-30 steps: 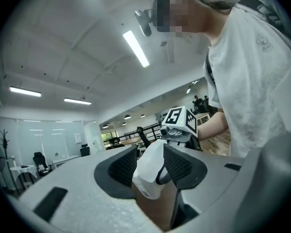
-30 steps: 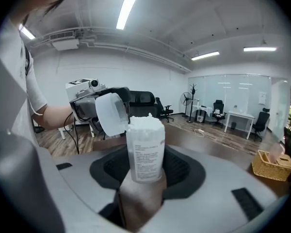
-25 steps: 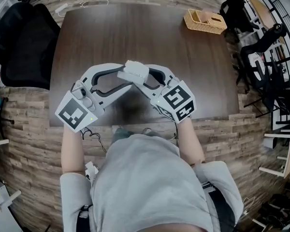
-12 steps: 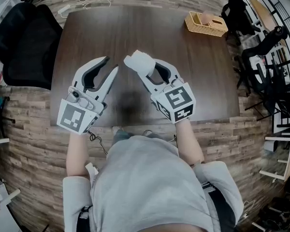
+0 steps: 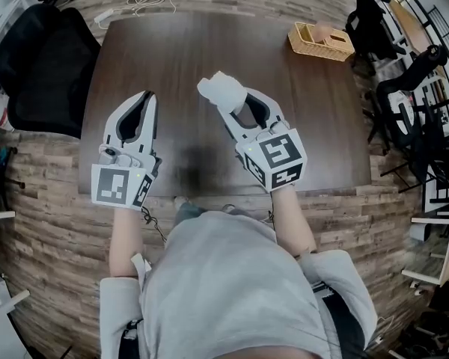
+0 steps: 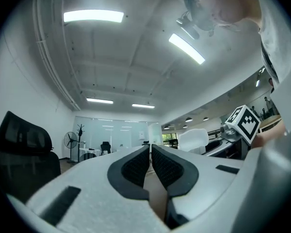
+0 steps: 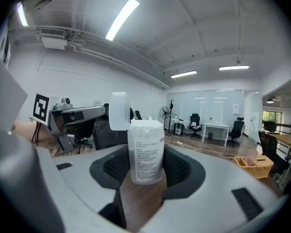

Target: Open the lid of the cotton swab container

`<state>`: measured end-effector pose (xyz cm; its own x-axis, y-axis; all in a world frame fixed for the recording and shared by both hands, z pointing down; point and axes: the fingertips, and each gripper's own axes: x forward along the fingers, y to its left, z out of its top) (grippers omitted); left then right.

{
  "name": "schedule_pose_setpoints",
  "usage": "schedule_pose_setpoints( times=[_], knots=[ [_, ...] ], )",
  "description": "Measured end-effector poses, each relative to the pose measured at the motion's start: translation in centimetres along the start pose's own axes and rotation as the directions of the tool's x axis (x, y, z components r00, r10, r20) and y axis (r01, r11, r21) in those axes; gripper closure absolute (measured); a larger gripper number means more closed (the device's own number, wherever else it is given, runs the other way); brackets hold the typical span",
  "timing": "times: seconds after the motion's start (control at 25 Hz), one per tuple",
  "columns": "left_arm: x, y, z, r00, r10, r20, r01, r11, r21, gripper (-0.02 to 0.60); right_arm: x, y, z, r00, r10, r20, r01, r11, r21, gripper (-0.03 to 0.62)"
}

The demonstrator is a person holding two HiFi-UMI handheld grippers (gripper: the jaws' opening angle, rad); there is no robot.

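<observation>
Fingers (image 7: 115, 168) of your right gripper (image 7: 146, 165) are clamped on the lower body of the cotton swab container (image 7: 145, 147). It stands upright between the pads, held up above the bench (image 5: 187, 47) rather than resting on it. Just above those fingers the lid (image 7: 119, 111) now stands tipped up at the rim, on the side nearer your other hand, and the white swab heads (image 7: 145, 124) show uncovered at the mouth. A second ago your left gripper (image 5: 144, 100) was nose to nose with the right one, its fingers spread at the container's top. Since then it has swung off to the side, well apart from the container, and its fingers have just been closing; they now meet pad to pad with nothing between them. By my reading the flip is done: with the lid off the mouth, the task's one step looks finished. You need only keep the right fingers' hold steady so the open container doesn't tip and spill. Far beyond the right fingertips, a wicker basket (image 5: 320, 37) sits at the bench's far corner.
</observation>
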<state>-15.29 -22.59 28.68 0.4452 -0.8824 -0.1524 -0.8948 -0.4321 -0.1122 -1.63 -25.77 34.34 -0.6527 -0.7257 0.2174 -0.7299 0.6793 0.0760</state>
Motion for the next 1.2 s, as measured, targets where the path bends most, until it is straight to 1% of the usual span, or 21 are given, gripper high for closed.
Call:
schedule_pose_setpoints(
  times=[0.12,0.32,0.44,0.88,1.2],
  knots=[
    [-0.4,0.4,-0.3,0.999,0.037,-0.012,-0.037,0.999,-0.01,0.56,-0.3,-0.2,0.5,1.0,-0.008,0.018,0.008,1.0,0.001,0.401],
    [-1.1,0.4,-0.7,0.997,0.075,-0.032,-0.075,0.997,0.001,0.56,-1.0,-0.6,1.1,0.999,-0.021,0.048,0.02,1.0,0.012,0.401],
    [-1.3,0.0,-0.7,0.996,0.085,-0.037,-0.085,0.996,0.009,0.56,-1.5,-0.8,1.5,0.998,-0.026,0.062,0.025,1.0,0.014,0.401],
    [-2.9,-0.5,-0.3,0.989,0.146,-0.031,-0.146,0.989,-0.008,0.56,-3.2,-0.9,2.1,0.995,-0.029,0.092,0.028,0.999,0.015,0.401],
    [-3.6,-1.7,-0.2,0.986,0.164,-0.027,-0.164,0.986,-0.009,0.56,-4.8,-1.1,2.1,0.993,-0.03,0.11,0.028,0.999,0.02,0.401]
  ],
)
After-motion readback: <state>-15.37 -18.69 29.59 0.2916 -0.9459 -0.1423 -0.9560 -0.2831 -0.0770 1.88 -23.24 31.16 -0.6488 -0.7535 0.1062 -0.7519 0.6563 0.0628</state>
